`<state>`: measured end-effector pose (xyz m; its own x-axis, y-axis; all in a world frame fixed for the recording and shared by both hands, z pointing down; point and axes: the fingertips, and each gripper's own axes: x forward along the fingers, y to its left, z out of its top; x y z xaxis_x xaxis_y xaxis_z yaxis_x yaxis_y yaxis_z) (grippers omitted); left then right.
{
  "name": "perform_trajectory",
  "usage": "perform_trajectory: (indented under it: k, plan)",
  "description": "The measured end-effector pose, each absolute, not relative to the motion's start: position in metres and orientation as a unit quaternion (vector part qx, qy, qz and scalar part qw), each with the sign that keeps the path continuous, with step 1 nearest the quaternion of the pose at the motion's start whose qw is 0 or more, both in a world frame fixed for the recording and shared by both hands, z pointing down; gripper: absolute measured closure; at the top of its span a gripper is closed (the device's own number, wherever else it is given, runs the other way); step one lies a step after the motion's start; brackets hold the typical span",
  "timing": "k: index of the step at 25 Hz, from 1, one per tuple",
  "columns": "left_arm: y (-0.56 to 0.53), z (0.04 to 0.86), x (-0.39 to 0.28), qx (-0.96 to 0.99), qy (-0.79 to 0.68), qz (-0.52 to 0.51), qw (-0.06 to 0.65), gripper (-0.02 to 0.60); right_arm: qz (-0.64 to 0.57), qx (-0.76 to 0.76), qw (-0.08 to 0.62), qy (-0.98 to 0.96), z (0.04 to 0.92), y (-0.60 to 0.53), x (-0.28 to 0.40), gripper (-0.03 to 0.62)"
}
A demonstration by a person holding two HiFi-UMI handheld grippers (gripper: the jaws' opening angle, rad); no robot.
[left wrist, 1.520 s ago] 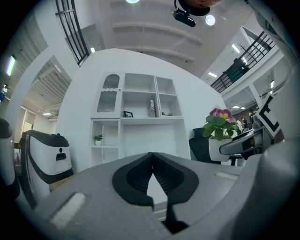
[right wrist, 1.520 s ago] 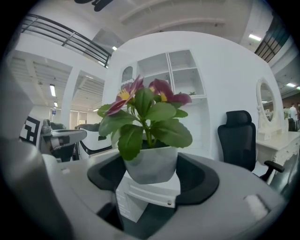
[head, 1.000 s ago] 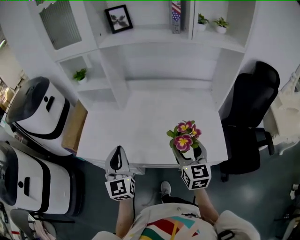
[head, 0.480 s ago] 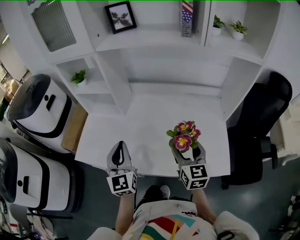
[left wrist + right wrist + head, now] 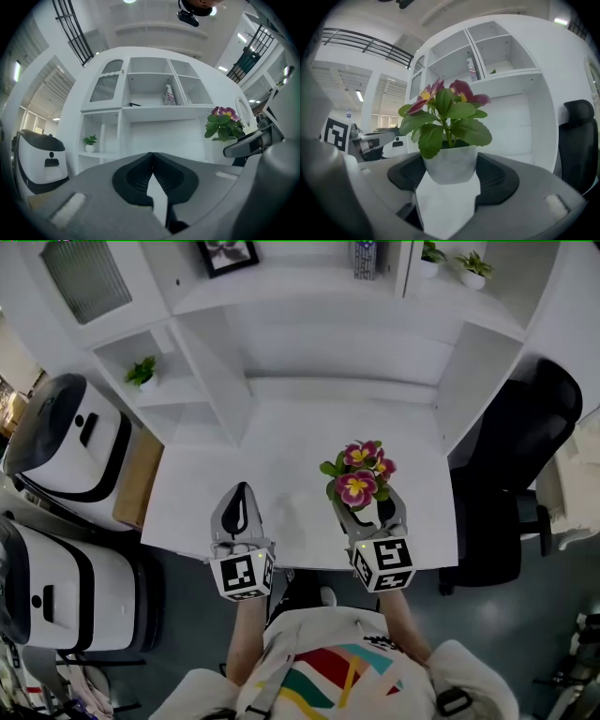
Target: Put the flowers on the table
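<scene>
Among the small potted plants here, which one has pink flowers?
The plant held in the right tool; the left shelf plant and the two upper shelf plants show only green leaves.

Two grippers (image 5: 242, 491) (image 5: 367, 508), one potted flower (image 5: 359, 474), three shelf plants (image 5: 141, 371) (image 5: 431, 253) (image 5: 473, 263), one chair (image 5: 525, 456)

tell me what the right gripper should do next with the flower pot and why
Probably lower the right gripper straight down until the white pot sits on the table. Its jaws are clamped on the pot, which is upright and already over bare tabletop just past the front edge, so it likely only needs setting down before release.
</scene>
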<state>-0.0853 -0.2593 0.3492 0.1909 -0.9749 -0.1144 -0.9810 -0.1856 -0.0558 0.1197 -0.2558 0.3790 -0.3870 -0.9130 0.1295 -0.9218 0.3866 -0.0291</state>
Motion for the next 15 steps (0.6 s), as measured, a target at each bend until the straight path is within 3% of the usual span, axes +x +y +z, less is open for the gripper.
perform_trajectory:
  k: [5,15]
  plan:
    - [-0.263,0.33,-0.073,-0.776,0.625,0.033,0.083,0.58,0.034,0.547,0.036,-0.836,0.366,-0.262,0.117,0.269]
    - [-0.264,0.338,-0.088,-0.762,0.644,0.026,0.067,0.58,0.05,0.511,0.047,-0.857,0.377,-0.271,0.092,0.269]
